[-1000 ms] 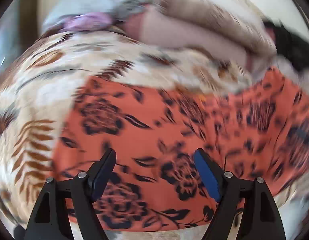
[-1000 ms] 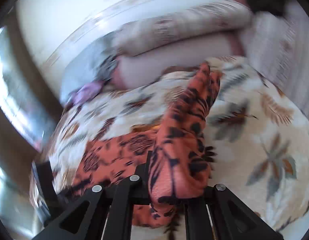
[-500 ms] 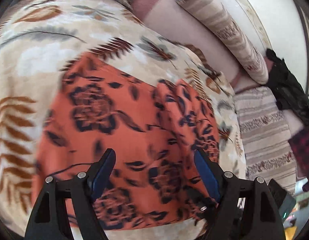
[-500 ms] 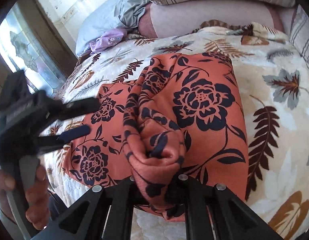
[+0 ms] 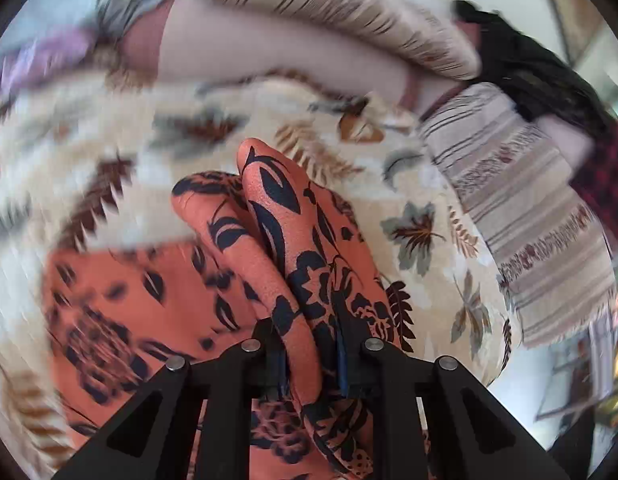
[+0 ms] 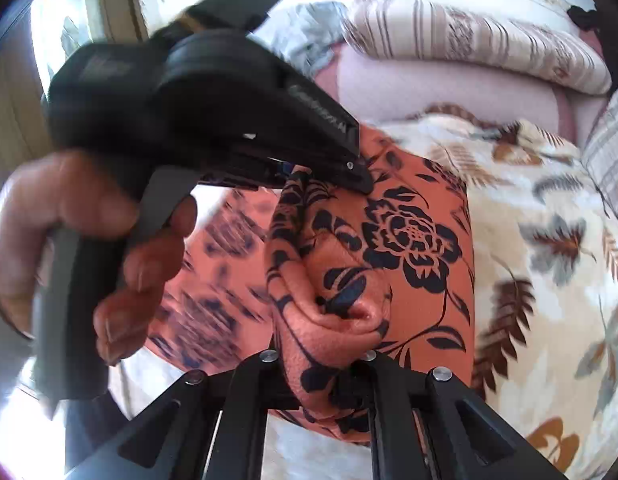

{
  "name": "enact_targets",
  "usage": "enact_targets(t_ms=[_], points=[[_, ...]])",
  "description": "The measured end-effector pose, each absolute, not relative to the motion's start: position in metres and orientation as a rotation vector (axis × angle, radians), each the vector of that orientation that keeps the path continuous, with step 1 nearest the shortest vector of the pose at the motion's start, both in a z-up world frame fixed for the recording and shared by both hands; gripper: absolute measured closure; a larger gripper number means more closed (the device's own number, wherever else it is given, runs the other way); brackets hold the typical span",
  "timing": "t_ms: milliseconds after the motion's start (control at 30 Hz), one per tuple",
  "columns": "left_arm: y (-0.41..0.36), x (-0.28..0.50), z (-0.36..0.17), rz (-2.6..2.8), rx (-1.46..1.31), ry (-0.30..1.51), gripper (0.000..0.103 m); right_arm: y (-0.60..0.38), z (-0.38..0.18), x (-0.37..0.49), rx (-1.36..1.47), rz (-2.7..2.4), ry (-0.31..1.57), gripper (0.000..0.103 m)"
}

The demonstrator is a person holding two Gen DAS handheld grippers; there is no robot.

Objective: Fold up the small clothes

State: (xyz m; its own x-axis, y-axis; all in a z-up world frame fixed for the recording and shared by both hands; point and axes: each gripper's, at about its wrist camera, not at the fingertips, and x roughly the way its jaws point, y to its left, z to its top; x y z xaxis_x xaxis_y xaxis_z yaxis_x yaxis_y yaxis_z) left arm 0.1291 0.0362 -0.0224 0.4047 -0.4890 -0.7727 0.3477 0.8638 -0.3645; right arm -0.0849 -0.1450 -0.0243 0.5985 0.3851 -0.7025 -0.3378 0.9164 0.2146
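An orange garment with a dark blue flower print lies on a leaf-patterned bedspread. My left gripper is shut on a bunched fold of the garment near its right edge. My right gripper is shut on another thick fold of the same garment. In the right wrist view the left gripper and the hand holding it fill the left side, its tips pinching the cloth just ahead of my right gripper.
Striped pillows and a pink cushion lie along the far side of the bed. A striped throw and dark clothes lie to the right. A window is at the left.
My left gripper was open over the flat garment; it has moved right and shut on a fold beside the right gripper. The right gripper kept its hold.
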Motion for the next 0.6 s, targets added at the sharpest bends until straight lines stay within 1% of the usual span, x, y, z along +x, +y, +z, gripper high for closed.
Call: enact_targets(t_ms=[67, 100, 133, 200, 233, 267, 300, 467, 533, 600], points=[[0.062, 0.133, -0.022, -0.542, -0.129, 1.013, 0.084, -0.129, -0.017, -0.08, 0.082, 0.47, 0.82, 0.094], [0.079, 0.14, -0.035, -0.509, -0.114, 1.05, 0.084, -0.119, -0.021, -0.074, 0.092, 0.499, 0.835, 0.094], [0.095, 0.15, -0.058, -0.443, -0.112, 1.123, 0.084, -0.11, -0.032, -0.066, 0.108, 0.524, 0.866, 0.094], [0.116, 0.162, -0.108, -0.302, -0.099, 1.279, 0.084, -0.09, -0.075, -0.043, 0.161, 0.57, 1.018, 0.094], [0.121, 0.16, -0.116, -0.31, -0.117, 1.273, 0.084, -0.08, -0.094, -0.037, 0.175, 0.577, 1.092, 0.094], [0.124, 0.157, -0.112, -0.322, -0.139, 1.247, 0.084, -0.076, -0.099, -0.038, 0.179, 0.57, 1.096, 0.094], [0.123, 0.154, -0.102, -0.326, -0.138, 1.223, 0.085, -0.074, -0.091, -0.041, 0.163, 0.564, 1.074, 0.094], [0.118, 0.14, -0.057, -0.389, -0.084, 1.074, 0.086, -0.07, -0.034, -0.056, 0.156, 0.585, 0.97, 0.094], [0.132, 0.142, -0.064, -0.385, -0.082, 1.081, 0.086, -0.059, -0.031, -0.056, 0.162, 0.6, 0.975, 0.094], [0.152, 0.152, -0.094, -0.335, -0.111, 1.166, 0.086, -0.042, -0.05, -0.048, 0.178, 0.631, 1.009, 0.091]])
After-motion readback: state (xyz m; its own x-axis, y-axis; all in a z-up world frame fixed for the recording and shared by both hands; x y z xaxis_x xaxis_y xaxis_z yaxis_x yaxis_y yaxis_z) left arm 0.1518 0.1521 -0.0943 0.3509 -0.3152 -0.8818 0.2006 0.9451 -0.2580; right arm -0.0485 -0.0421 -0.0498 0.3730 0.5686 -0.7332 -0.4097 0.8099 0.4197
